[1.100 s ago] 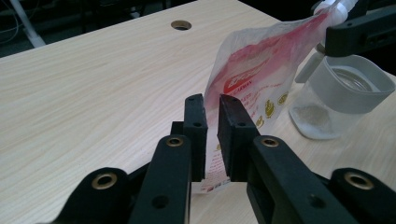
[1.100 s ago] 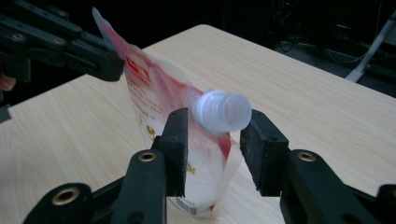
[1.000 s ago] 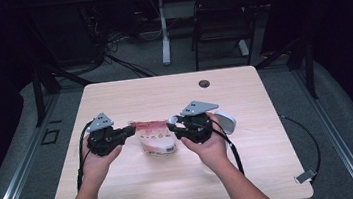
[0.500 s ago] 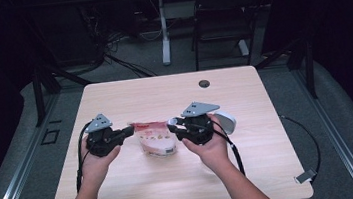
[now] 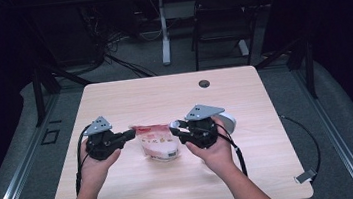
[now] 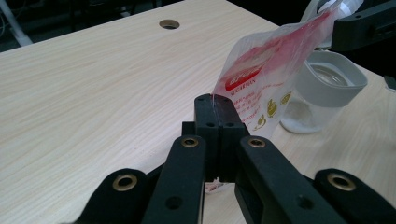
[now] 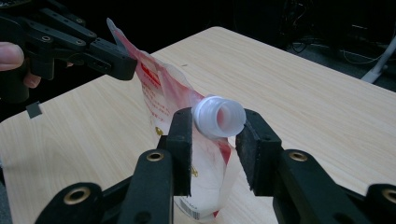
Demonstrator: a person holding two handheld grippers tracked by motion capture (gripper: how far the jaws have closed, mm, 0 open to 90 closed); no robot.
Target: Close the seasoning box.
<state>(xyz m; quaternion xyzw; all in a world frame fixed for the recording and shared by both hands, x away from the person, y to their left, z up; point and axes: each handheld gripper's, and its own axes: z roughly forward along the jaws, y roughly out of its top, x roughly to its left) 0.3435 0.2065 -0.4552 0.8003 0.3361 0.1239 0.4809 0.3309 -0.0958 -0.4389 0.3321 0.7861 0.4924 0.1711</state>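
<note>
High view: my left tool point(image 5: 129, 134) and right tool point(image 5: 174, 130) hold one red-and-white pouch point(image 5: 156, 142) upright between them on the desk point(image 5: 154, 94), on the near side of the desk's cable hole point(image 5: 204, 83). Left tool: jaws fully shut on the pouch's top corner; the left gripper view shows the film pinched flat between the pads point(image 6: 218, 122). Right tool: jaws have just been closing, with the pouch's white screw cap point(image 7: 219, 115) between them; the left pad touches the cap, the right pad looks a hair off it, so I cannot call it a firm grip yet. Step in hand, as I read it: steadying the pouch and taking hold of the cap to unscrew it. Next move calls for finishing the squeeze squarely on the cap, then turning it while the left tool keeps the corner from twisting. One clear jar with a grey rim point(image 6: 322, 91) stands just beside the pouch, on its right-tool side, likely the receiving vessel. Count: one pouch, one cap, one jar, two tools.
</note>
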